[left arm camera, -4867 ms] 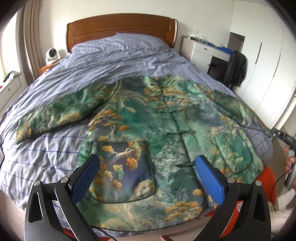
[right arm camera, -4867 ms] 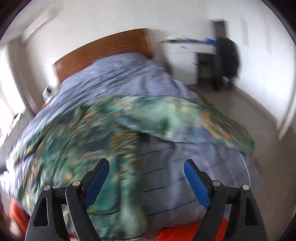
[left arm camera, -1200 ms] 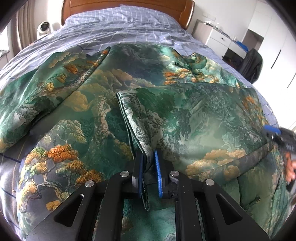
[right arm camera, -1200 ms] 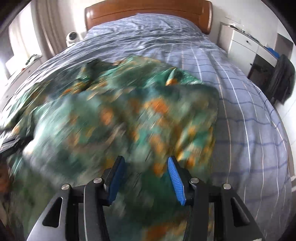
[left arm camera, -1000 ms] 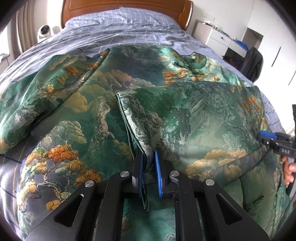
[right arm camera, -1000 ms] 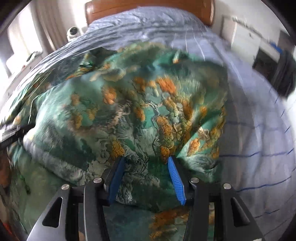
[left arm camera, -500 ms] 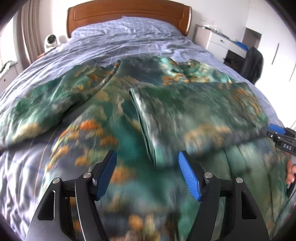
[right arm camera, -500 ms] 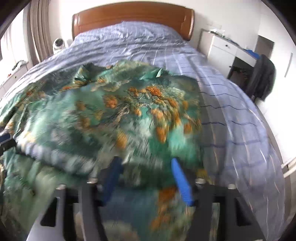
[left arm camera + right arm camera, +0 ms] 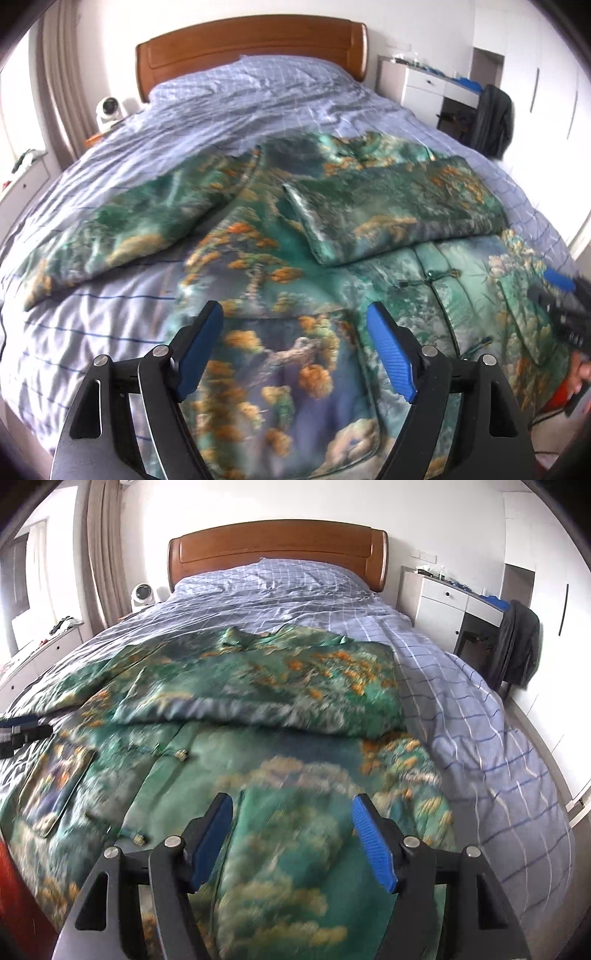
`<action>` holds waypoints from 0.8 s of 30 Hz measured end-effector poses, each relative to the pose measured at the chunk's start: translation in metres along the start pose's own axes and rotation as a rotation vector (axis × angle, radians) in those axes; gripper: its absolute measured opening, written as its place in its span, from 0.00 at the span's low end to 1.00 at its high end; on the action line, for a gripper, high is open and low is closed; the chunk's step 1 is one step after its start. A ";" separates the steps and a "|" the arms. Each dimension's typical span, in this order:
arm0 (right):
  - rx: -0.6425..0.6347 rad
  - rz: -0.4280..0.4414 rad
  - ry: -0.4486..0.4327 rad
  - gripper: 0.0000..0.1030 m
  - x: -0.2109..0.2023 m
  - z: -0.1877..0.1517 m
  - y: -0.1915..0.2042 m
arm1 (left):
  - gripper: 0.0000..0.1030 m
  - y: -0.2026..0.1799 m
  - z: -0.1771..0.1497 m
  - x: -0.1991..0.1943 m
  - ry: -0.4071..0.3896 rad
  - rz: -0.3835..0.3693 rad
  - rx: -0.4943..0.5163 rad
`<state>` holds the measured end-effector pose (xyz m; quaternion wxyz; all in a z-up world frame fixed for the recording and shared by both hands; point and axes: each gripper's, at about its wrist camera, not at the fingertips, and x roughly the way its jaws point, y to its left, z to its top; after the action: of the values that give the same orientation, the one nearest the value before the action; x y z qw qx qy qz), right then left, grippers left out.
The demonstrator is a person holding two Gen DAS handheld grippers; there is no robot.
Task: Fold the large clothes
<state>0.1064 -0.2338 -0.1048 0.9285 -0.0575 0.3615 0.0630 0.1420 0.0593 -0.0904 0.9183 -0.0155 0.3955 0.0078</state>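
The large green brocade jacket [image 9: 295, 280] lies spread front-up on the bed [image 9: 258, 99], its collar toward twelve o'clock by the headboard [image 9: 251, 44]. One sleeve [image 9: 399, 210] is laid across the chest; the other sleeve [image 9: 118, 229] stretches out toward nine o'clock over the checked cover.

The left hand-held gripper [image 9: 295, 343] hangs above the lower front with its jaws apart and nothing between them; they have just been opening. The right hand-held gripper [image 9: 291, 838] is likewise spread and empty over the hem side, and it too has just been opening.

The main risk, as I judge it, is the folded sleeve: the cloth looks slick and padded, so it may slide off the chest or spring open when the rest of the jacket is lifted. Tugging the outstretched sleeve could drag the body askew and wrinkle the cover under it. The hem at six o'clock lies close to the bed's edge and could slip over it.

Around the bed stand a small white fan [image 9: 109, 110] at ten o'clock, a white dresser [image 9: 447, 605] and a dark garment on a chair [image 9: 517, 646] at two o'clock. None lies in the grippers' way.
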 end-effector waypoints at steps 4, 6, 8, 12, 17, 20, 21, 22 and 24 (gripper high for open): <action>0.006 0.025 -0.011 0.67 -0.008 -0.009 0.009 | 0.82 0.020 0.003 -0.009 -0.013 0.038 -0.031; -0.006 0.038 -0.027 0.67 -0.011 -0.009 0.014 | 0.82 0.035 0.006 -0.009 -0.008 0.058 -0.059; -0.018 0.047 -0.038 0.67 -0.012 -0.010 0.019 | 0.82 0.052 0.008 -0.010 -0.002 0.072 -0.097; -0.034 0.064 -0.043 0.67 -0.013 -0.011 0.027 | 0.83 0.090 0.012 -0.008 0.015 0.082 -0.185; -0.044 0.066 -0.033 0.67 -0.011 -0.015 0.030 | 0.87 0.143 0.011 0.006 0.047 0.108 -0.311; -0.053 0.068 -0.029 0.67 -0.011 -0.016 0.033 | 0.87 0.192 0.005 0.021 0.068 0.084 -0.477; -0.061 0.068 -0.029 0.67 -0.011 -0.016 0.035 | 0.87 0.212 0.002 0.027 0.072 0.075 -0.548; -0.067 0.069 -0.030 0.67 -0.011 -0.016 0.035 | 0.87 0.231 -0.001 0.034 0.075 0.073 -0.616; -0.079 0.077 -0.029 0.67 -0.012 -0.017 0.039 | 0.87 0.262 -0.005 0.043 0.071 0.088 -0.718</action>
<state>0.0804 -0.1993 -0.1114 0.9275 -0.0793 0.3470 0.1139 0.1612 0.3211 -0.1306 0.8388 -0.3202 0.3994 0.1853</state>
